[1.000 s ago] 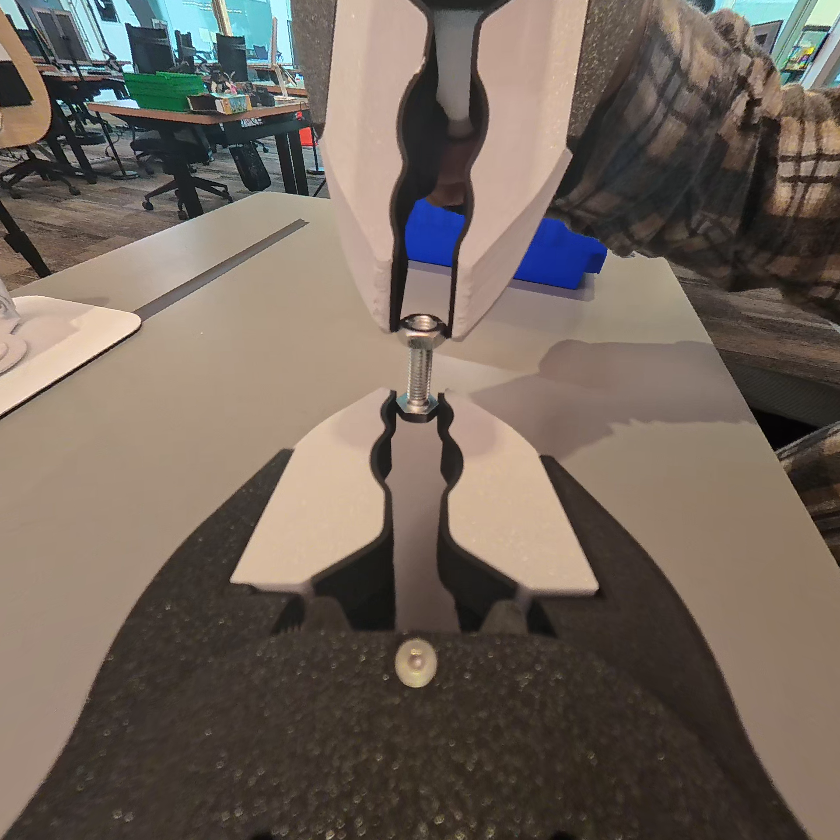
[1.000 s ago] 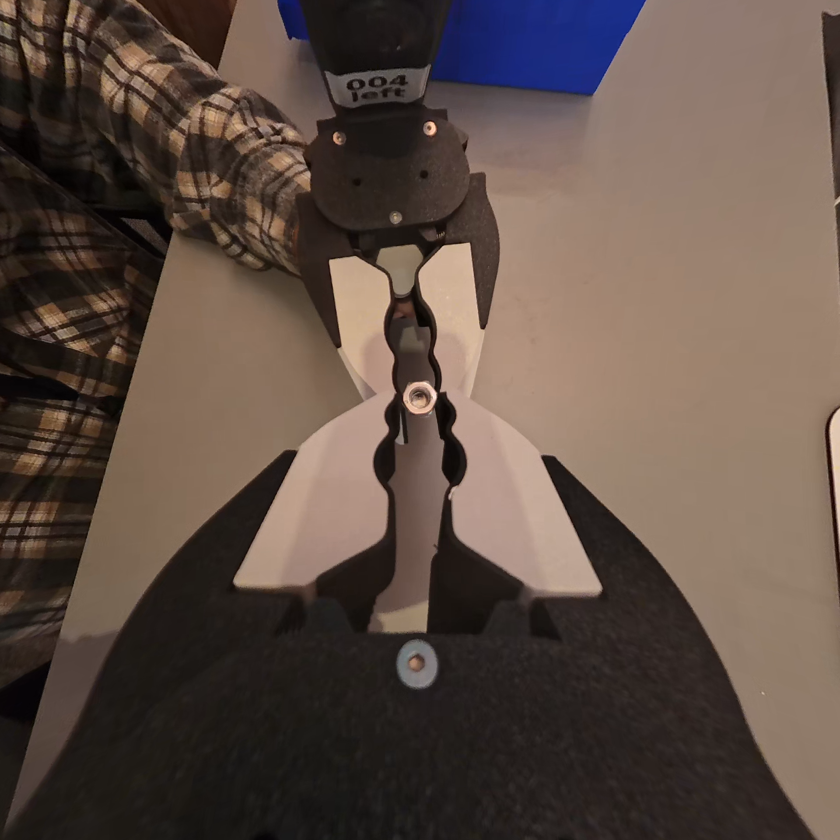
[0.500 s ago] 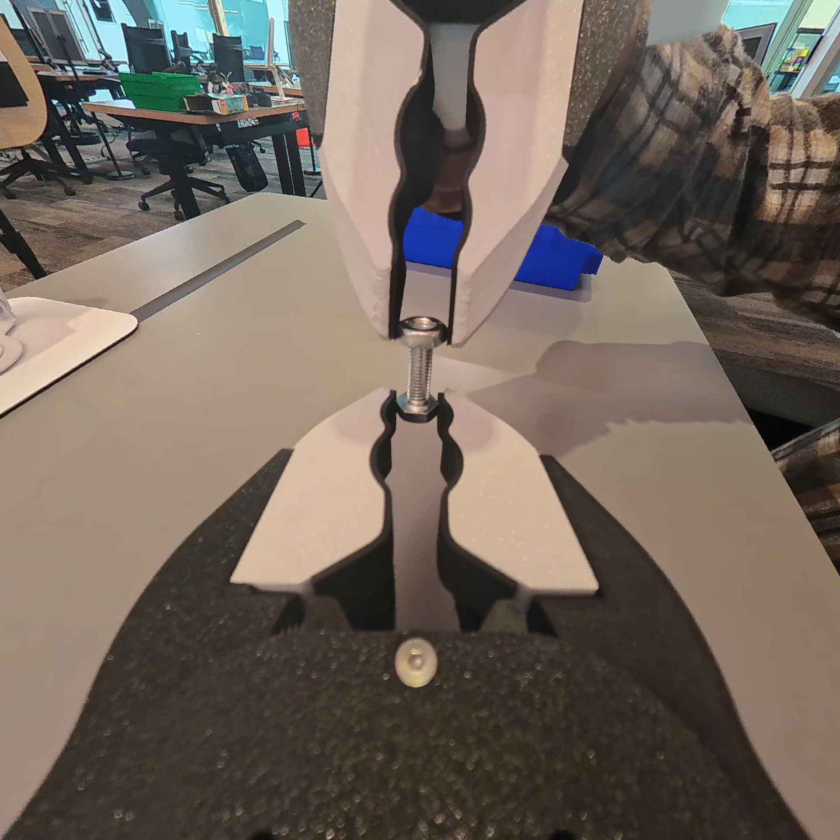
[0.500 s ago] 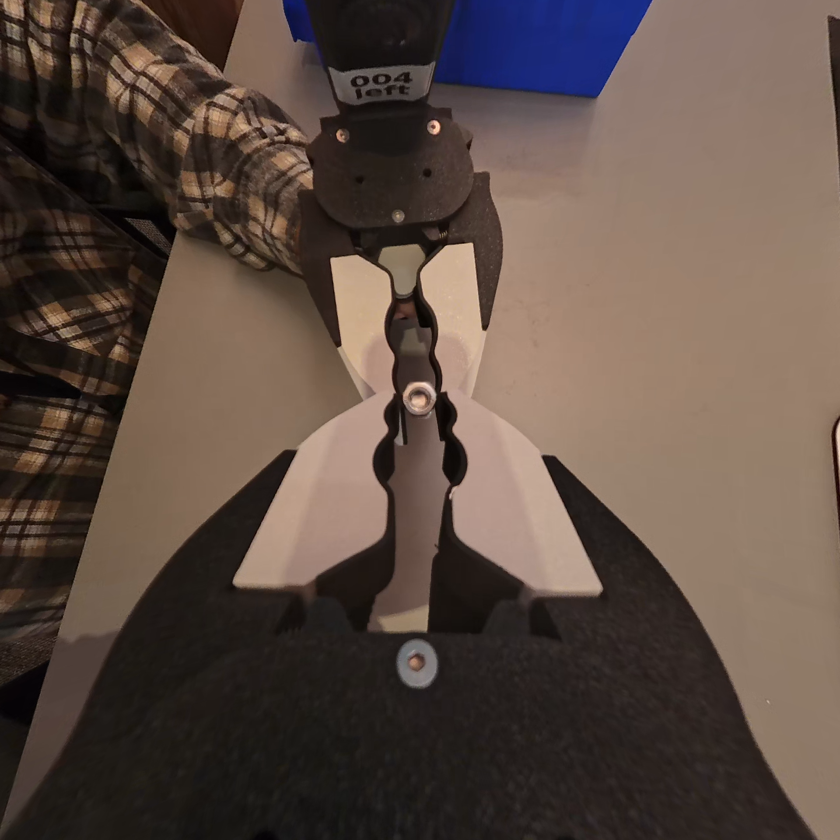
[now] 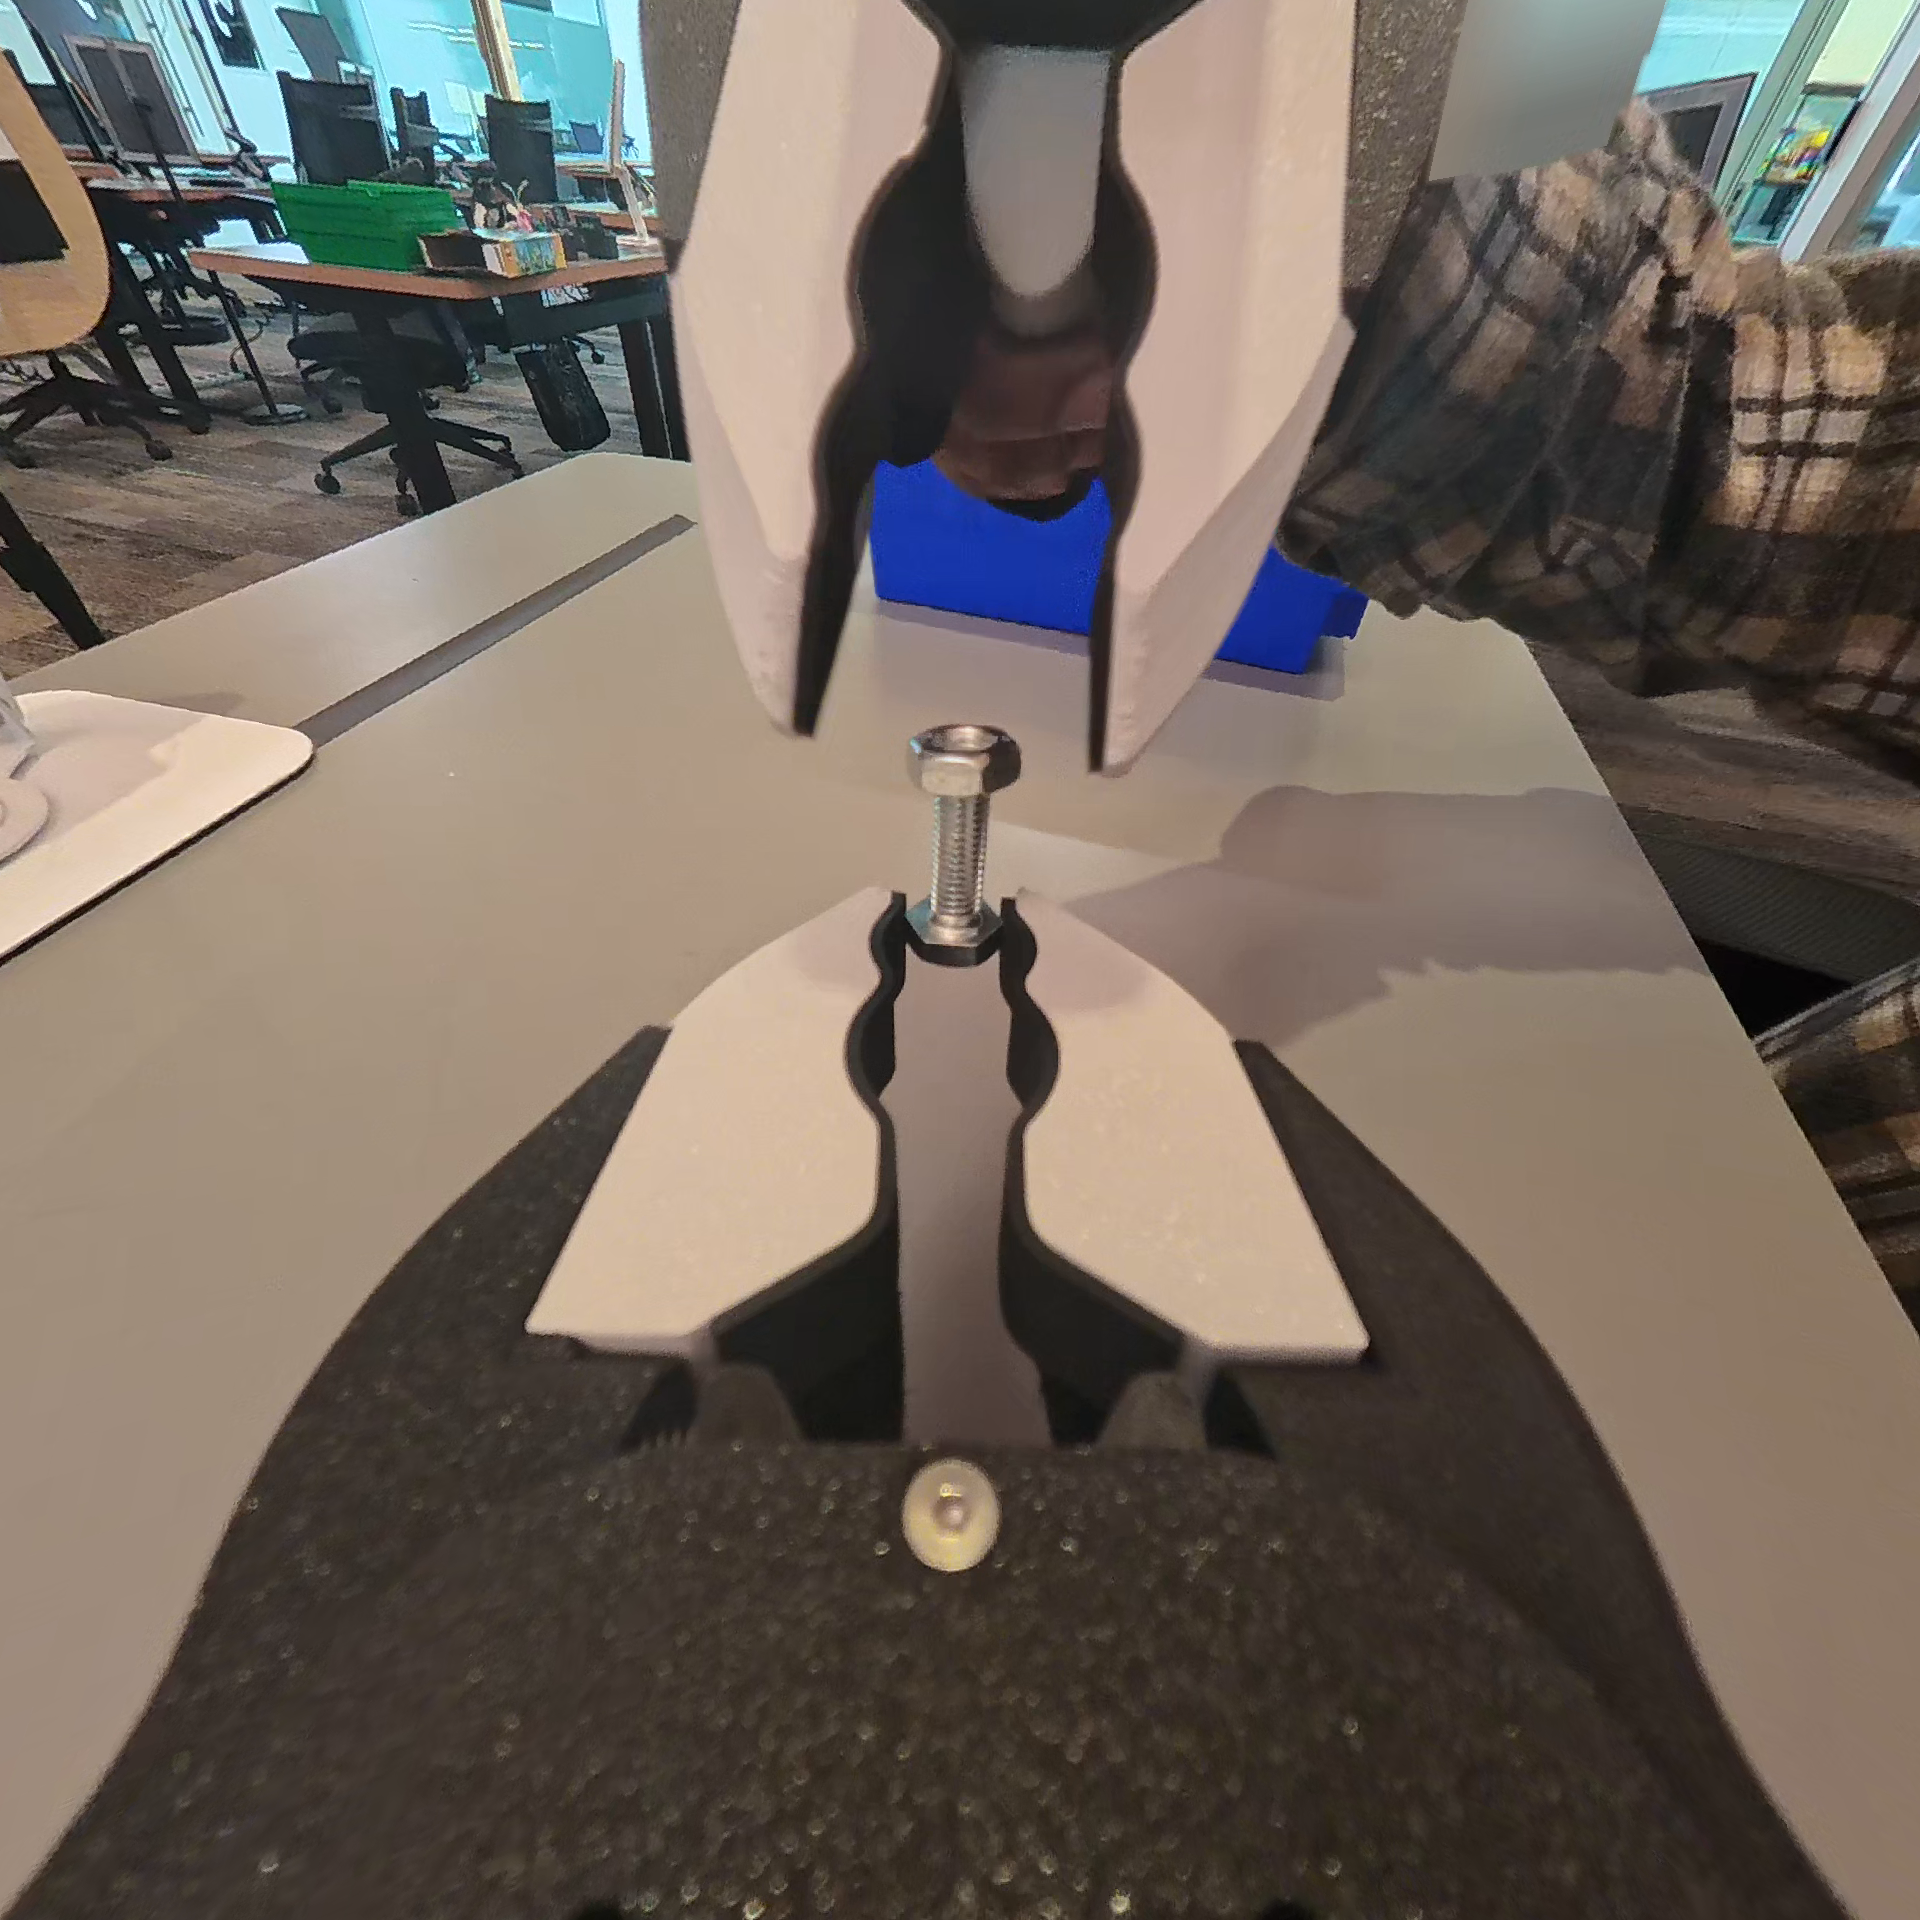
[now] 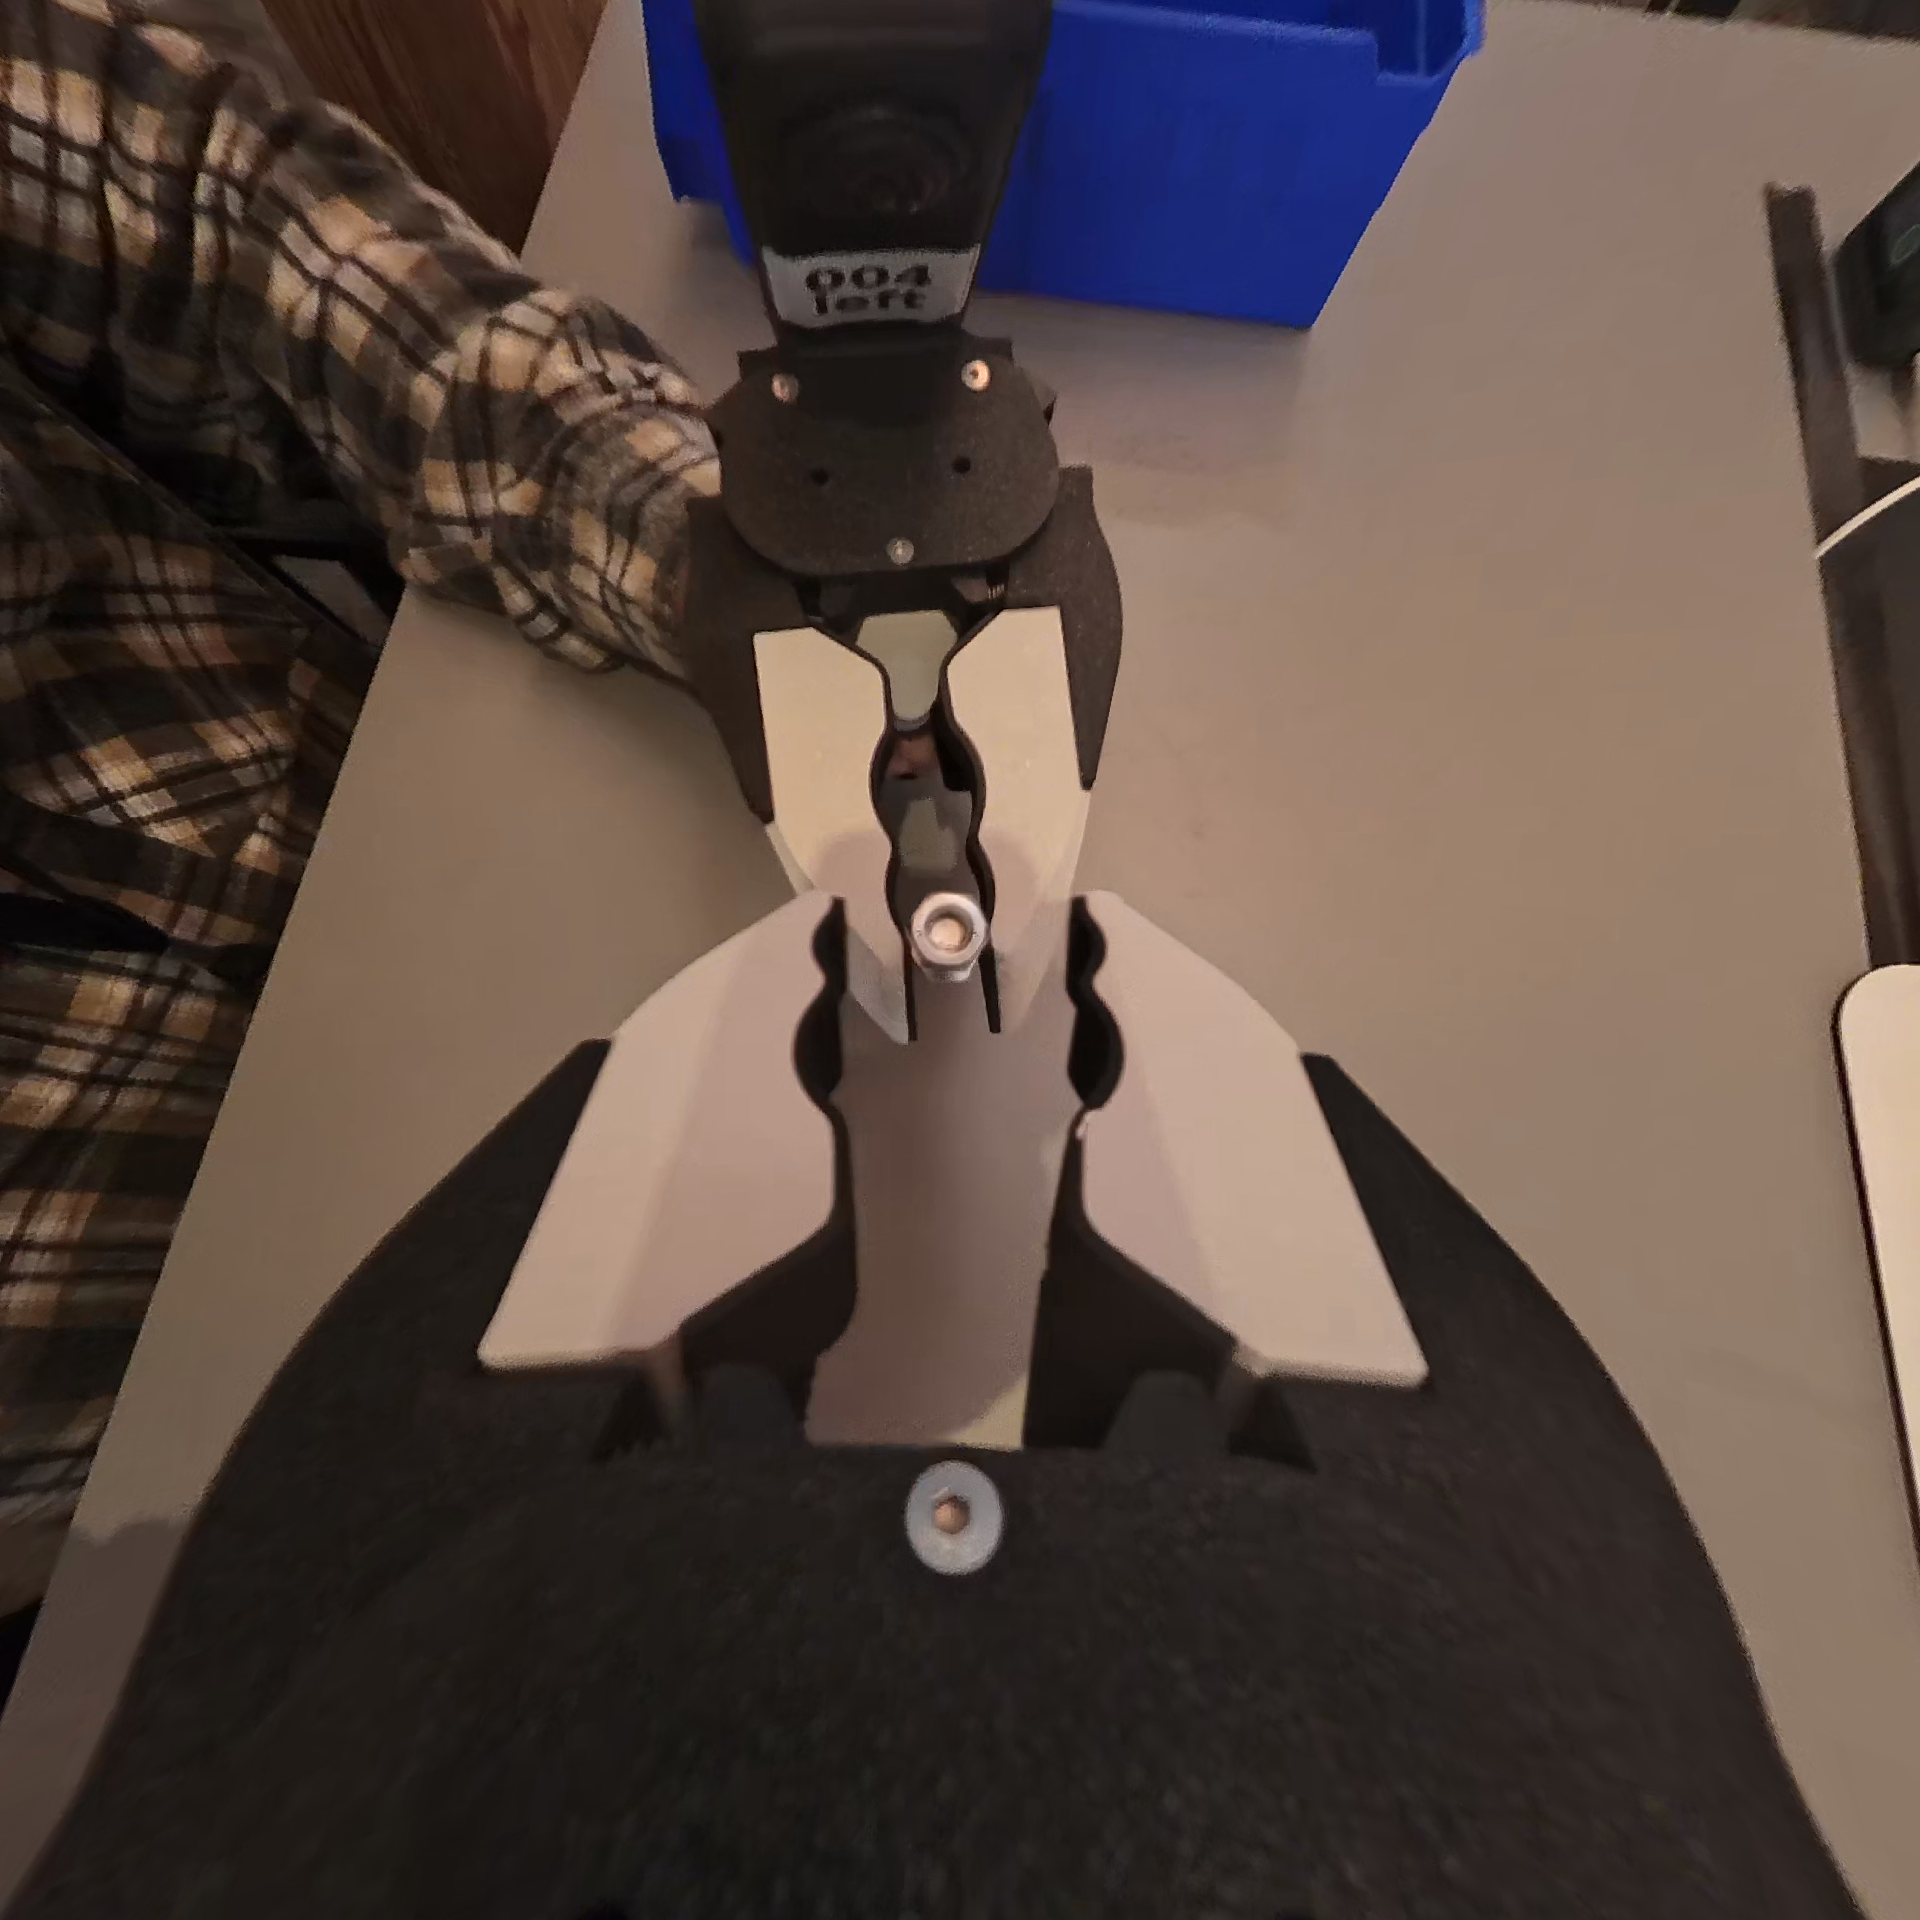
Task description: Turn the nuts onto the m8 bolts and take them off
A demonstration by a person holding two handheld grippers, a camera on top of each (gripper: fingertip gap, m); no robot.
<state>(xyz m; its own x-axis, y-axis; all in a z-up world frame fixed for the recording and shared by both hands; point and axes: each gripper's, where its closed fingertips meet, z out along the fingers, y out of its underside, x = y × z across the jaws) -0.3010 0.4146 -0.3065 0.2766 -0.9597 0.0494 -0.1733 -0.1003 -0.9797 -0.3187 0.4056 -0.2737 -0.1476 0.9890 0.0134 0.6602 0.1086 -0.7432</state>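
Note:
In the left wrist view, my left gripper is shut on the hex head of a silver bolt and holds it upright above the grey table. A silver nut sits on the top end of the thread. My right gripper comes down from above; it is open, with its pads apart on either side of the nut and just above it. In the right wrist view, my right gripper shows open, and the nut lies free between its tips, with the left gripper's fingers beyond.
A blue bin stands on the table behind the grippers and also shows in the right wrist view. A white pad lies at the left. Plaid sleeves reach in from the right. Office desks and chairs stand beyond the table's edge. Left and right tips are no more than a few centimetres apart.
My right gripper was shut on the nut; it has opened and lifted slightly, leaving the nut on the bolt. The left gripper still holds the bolt head in place.

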